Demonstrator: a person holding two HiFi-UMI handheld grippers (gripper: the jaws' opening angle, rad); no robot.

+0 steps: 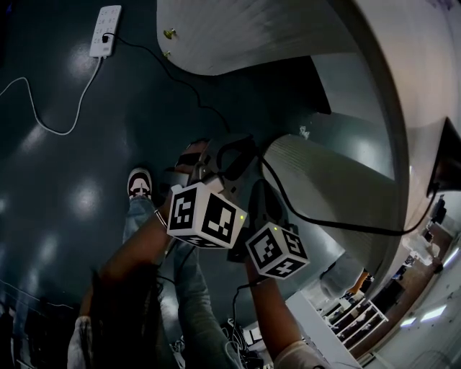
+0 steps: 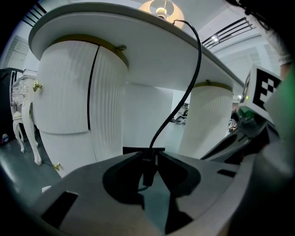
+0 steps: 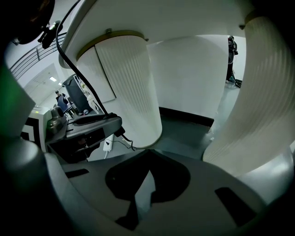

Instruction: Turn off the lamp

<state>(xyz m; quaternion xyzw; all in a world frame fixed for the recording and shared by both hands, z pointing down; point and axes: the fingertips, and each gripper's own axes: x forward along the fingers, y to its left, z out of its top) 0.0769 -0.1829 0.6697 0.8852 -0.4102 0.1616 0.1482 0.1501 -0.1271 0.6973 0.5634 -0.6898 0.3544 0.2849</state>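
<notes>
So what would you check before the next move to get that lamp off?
1. Lamp off: not ok; the white-shaded lamp on the white table glows.
2. Cord in grip: ok; the left gripper has its jaws closed on a thicker piece of the black cord.
3. That piece is the switch: cannot tell.
4. Cord not dragging the lamp: ok; it hangs in a loose curve.
5. Right gripper out of the way: ok; jaws together, empty, off the cord.
</notes>
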